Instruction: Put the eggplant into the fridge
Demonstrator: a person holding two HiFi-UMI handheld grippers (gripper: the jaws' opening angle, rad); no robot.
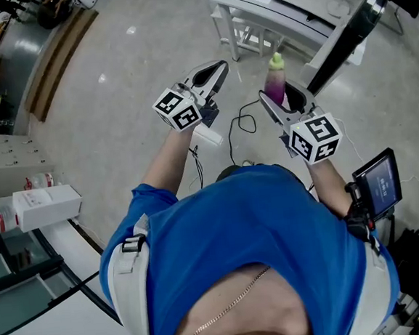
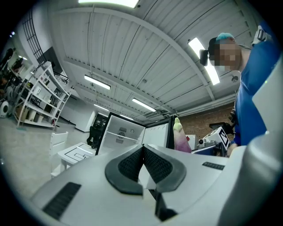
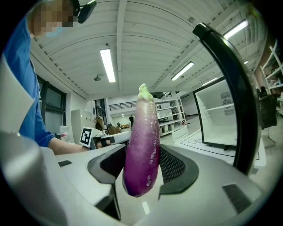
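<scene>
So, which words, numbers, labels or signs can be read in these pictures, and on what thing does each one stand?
No text can be read with certainty.
White box: faint print, too small to read.
Tablet screen: lit, but its content is blurred.
Left cube and right cube: black-and-white square patterns only, no letters.
Fridge back wall: small marks, too small to read.

Eggplant (image 3: 142, 145) upright in right gripper (image 3: 142, 164) jaws — left gripper (image 1: 212, 74) beside, fridge (image 2: 120, 132) ahead.

White box (image 1: 47, 206) at left; black cable (image 1: 231, 144) (looped) lies on the floor (image 1: 127, 61).
</scene>
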